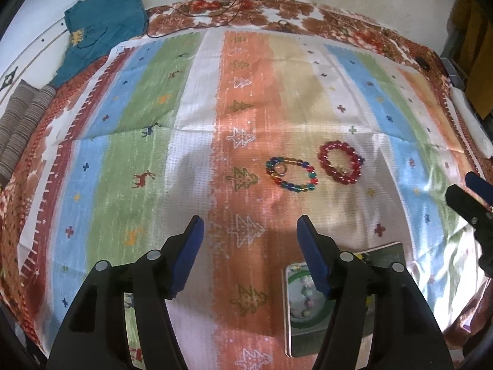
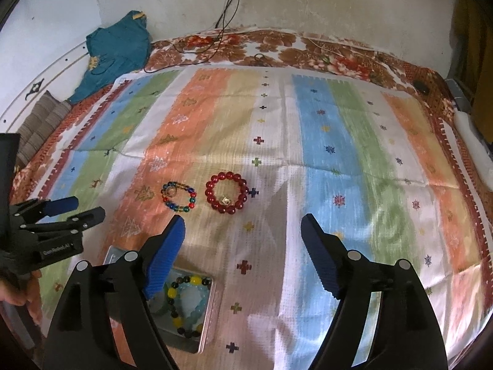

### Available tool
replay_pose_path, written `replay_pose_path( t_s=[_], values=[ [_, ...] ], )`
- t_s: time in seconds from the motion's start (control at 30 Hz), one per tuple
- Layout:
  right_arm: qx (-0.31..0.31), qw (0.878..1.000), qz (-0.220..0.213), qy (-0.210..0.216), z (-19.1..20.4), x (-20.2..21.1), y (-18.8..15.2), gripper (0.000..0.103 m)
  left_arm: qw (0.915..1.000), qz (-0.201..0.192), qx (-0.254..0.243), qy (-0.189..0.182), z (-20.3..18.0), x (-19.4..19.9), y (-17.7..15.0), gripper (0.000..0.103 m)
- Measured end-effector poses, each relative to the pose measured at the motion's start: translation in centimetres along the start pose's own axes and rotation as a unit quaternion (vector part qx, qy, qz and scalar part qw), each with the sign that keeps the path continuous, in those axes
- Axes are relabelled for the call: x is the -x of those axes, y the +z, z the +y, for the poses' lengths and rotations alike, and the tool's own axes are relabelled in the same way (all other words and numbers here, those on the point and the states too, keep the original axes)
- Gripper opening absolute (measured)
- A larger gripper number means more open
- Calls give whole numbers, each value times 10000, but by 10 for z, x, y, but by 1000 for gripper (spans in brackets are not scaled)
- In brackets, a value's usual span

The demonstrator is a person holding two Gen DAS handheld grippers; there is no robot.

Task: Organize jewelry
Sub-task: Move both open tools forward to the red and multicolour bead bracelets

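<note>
Two bracelets are left loose near the middle of the bed: a red bracelet [image 2: 227,192] and, just beside it, a multicolored bracelet [image 2: 179,195]. Near the front edge, a tin box [image 2: 205,314] already holds other beads. The right gripper [image 2: 243,246] and the left gripper [image 1: 249,240] are both held with jaws apart, empty. Probably a bracelet must be picked next. Open room is seen on the striped cloth [image 2: 323,129] all around.
</note>
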State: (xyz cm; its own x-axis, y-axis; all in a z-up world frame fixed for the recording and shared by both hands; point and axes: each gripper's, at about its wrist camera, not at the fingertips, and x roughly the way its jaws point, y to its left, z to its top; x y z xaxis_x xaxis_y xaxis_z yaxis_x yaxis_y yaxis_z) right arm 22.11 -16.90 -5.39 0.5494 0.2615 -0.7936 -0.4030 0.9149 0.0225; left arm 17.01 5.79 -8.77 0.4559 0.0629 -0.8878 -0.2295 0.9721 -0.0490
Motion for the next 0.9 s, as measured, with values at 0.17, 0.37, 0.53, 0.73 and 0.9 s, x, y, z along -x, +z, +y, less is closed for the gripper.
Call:
replay_pose_path(
  t_s=[0.17, 0.37, 0.53, 0.73, 0.9],
  values=[
    [20, 9999, 102, -5, -1, -13, 4, 79, 9999, 96, 51, -82, 0, -11, 6, 68],
    [-83, 9996, 273, 49, -6, -32, 8, 80, 9996, 196, 27, -208, -4, -26, 13, 69],
    [-114, 9992, 390, 39, -8, -47, 9, 80, 9984, 326, 181, -414, -2, -38, 19, 69],
    [-144, 9988, 473, 44, -11, -64, 12, 80, 9978, 481, 149, -435, -3, -56, 24, 70],
    [-46, 9985, 537, 2, -10, -77, 16, 80, 9971, 613, 34, -443, -5, -71, 28, 70]
  ],
)
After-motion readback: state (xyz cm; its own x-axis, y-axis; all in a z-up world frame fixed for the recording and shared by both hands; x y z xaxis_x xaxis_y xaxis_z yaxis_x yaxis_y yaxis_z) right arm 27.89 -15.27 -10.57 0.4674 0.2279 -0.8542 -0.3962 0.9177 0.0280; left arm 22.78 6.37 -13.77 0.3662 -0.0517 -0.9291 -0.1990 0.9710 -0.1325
